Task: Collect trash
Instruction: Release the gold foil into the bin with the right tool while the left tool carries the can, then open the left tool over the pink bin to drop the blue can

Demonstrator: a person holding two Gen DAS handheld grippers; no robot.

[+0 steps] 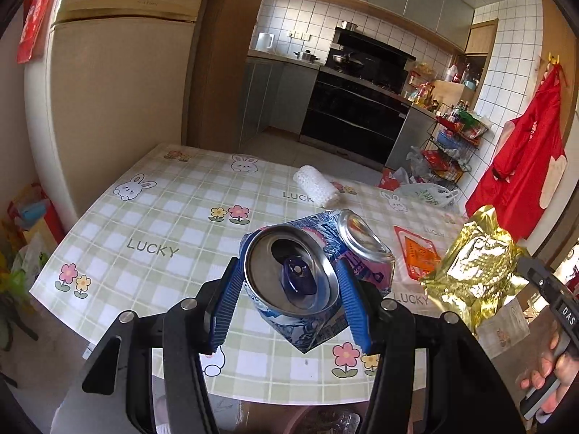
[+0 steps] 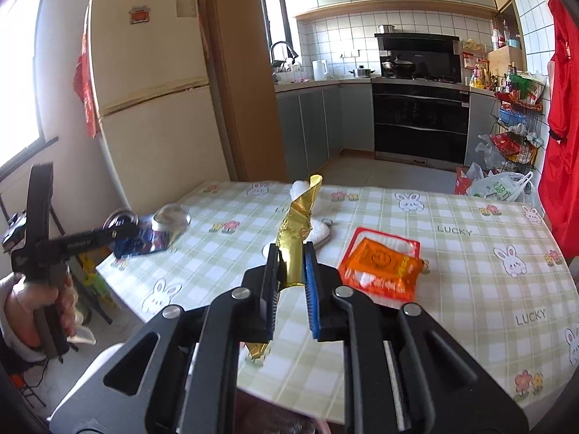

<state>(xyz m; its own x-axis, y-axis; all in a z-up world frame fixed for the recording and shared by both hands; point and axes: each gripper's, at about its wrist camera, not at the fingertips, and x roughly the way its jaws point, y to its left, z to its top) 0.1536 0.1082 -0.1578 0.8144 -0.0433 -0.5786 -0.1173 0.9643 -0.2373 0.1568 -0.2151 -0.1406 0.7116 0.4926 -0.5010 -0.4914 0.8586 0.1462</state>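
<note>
My left gripper is shut on a crushed blue drink can and holds it above the near edge of the table; the can also shows in the right wrist view. My right gripper is shut on a crumpled gold foil wrapper, held above the table; the wrapper also shows in the left wrist view. An orange sachet lies flat on the checked tablecloth. A white foam net sleeve lies at the far side.
A beige fridge stands left of the table. The kitchen with a black oven lies behind. A wire rack with bags and a red garment are at the right. Something dark sits below the near table edge.
</note>
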